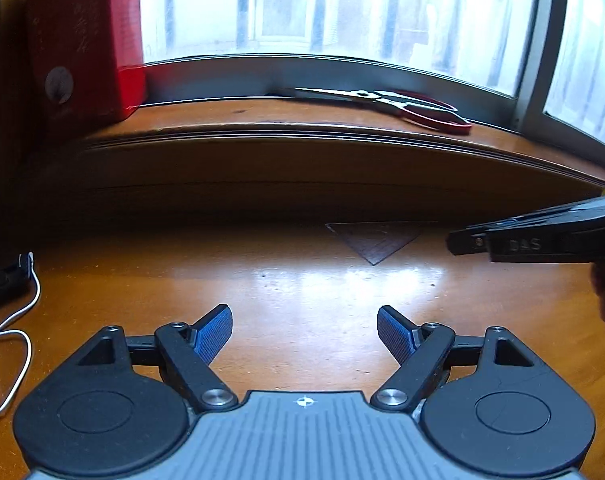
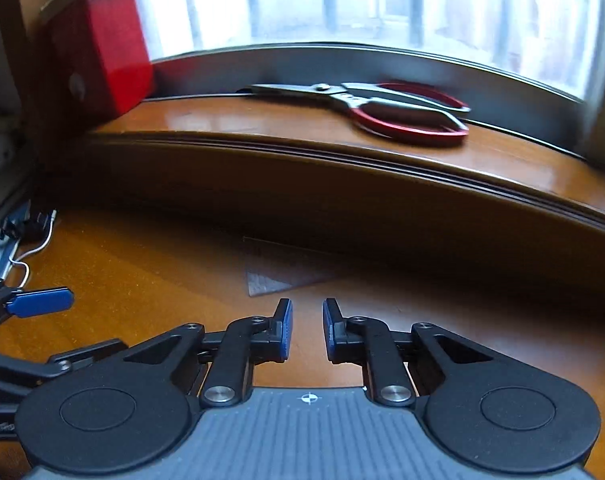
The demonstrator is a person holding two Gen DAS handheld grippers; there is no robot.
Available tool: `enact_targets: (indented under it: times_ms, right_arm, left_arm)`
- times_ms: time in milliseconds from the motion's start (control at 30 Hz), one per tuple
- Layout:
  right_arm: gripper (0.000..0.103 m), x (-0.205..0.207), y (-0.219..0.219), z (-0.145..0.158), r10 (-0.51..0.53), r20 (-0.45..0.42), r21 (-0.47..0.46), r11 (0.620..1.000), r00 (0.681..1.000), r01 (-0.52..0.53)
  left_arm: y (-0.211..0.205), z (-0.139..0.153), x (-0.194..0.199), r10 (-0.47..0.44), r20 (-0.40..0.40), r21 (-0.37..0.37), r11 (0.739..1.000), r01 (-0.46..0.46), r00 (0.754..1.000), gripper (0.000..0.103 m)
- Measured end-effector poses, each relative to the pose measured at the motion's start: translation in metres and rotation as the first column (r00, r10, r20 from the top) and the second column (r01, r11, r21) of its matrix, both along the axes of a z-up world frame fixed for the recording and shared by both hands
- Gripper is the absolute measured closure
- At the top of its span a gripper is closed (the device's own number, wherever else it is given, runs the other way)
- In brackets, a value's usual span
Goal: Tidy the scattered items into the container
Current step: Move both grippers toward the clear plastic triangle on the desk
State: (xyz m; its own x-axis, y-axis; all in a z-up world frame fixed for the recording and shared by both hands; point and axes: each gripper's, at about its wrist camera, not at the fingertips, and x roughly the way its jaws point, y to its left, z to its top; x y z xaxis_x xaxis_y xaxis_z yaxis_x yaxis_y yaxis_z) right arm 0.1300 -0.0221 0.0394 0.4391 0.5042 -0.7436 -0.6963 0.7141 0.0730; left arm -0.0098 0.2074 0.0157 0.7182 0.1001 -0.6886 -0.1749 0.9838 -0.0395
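we see wooden desk (image 1: 302, 288) under window sill (image 1: 262, 120) | red box (image 1: 82, 52) at sill's left end | red-handled scissors (image 2: 382, 108) lying on sill | clear triangle ruler (image 2: 278, 272) flat on desk | left gripper (image 1: 304, 330) spread, empty | right gripper (image 2: 307, 330) nearly together, a narrow gap left, pinching nothing

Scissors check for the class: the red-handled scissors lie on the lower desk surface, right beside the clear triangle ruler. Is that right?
Not quite. The red-handled scissors lie on the raised wooden ledge by the window, not on the lower desk surface. The clear triangle ruler alone lies down there, apart from them. The right wrist view shows this.
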Motion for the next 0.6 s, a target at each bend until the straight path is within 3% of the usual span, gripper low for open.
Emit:
enact_targets:
  times_ms: [300, 600]
  right_arm:
    - [0.084, 0.029, 0.034, -0.022, 0.029, -0.044, -0.035, 0.999, 0.999, -0.030]
    - [0.082, 0.031, 0.046, -0.039, 0.053, -0.009, -0.063, 0.997, 0.999, -0.053]
  left_arm:
    - [0.017, -0.008, 0.030, 0.017, 0.009, -0.011, 1.000, -0.017, 1.000, 0.022]
    - [0.026, -0.018, 0.048, 0.035, -0.008, -0.008, 0.999, -0.036, 0.999, 0.022]
